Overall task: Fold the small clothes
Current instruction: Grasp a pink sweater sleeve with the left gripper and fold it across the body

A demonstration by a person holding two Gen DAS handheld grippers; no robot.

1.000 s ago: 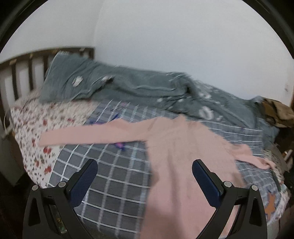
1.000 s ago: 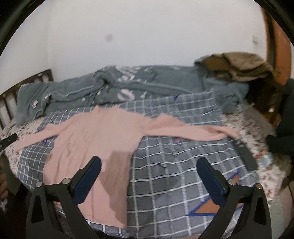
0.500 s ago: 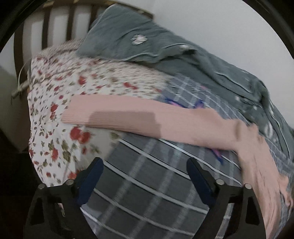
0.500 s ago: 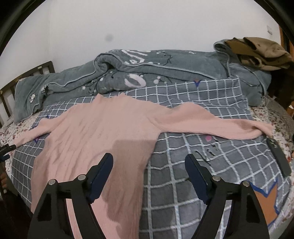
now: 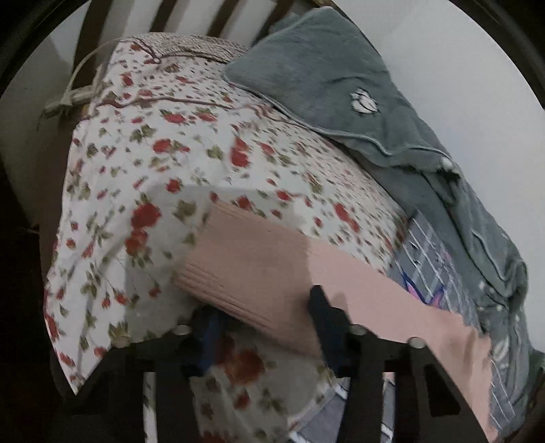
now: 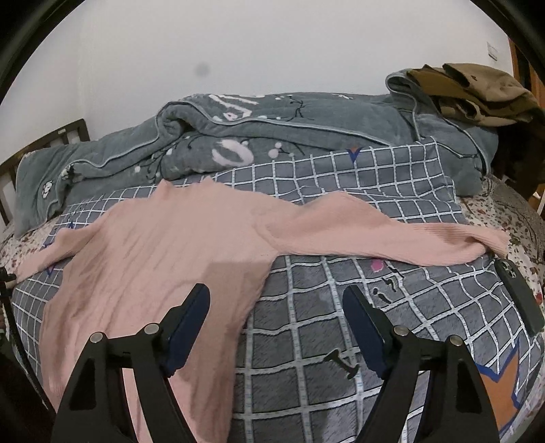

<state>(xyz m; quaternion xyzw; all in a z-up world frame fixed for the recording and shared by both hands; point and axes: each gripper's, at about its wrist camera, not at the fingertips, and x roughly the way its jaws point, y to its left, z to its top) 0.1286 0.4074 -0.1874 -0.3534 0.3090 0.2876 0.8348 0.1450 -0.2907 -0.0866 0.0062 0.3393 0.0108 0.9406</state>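
Note:
A pink long-sleeved sweater [image 6: 163,245] lies spread flat on a grey checked blanket [image 6: 340,296], sleeves out to both sides. In the left wrist view its left sleeve cuff [image 5: 245,269] rests on the floral sheet [image 5: 190,143]. My left gripper [image 5: 265,323] has its fingers on either side of the cuff, partly closed; whether it pinches the cloth is unclear. My right gripper [image 6: 276,320] is open and empty, over the sweater's right side edge. The right sleeve [image 6: 391,238] stretches off to the right.
A grey quilt [image 6: 272,136] is bunched along the wall side of the bed. Brown clothes [image 6: 477,92] lie piled at the far right. A dark phone [image 6: 517,293] lies on the blanket near the right sleeve end. A wooden headboard [image 5: 190,17] stands behind the floral sheet.
My left gripper has swung left and moved in onto the left sleeve cuff, its fingers narrowing around it. My right gripper has come lower and closer to the sweater, fingers narrowing a little.

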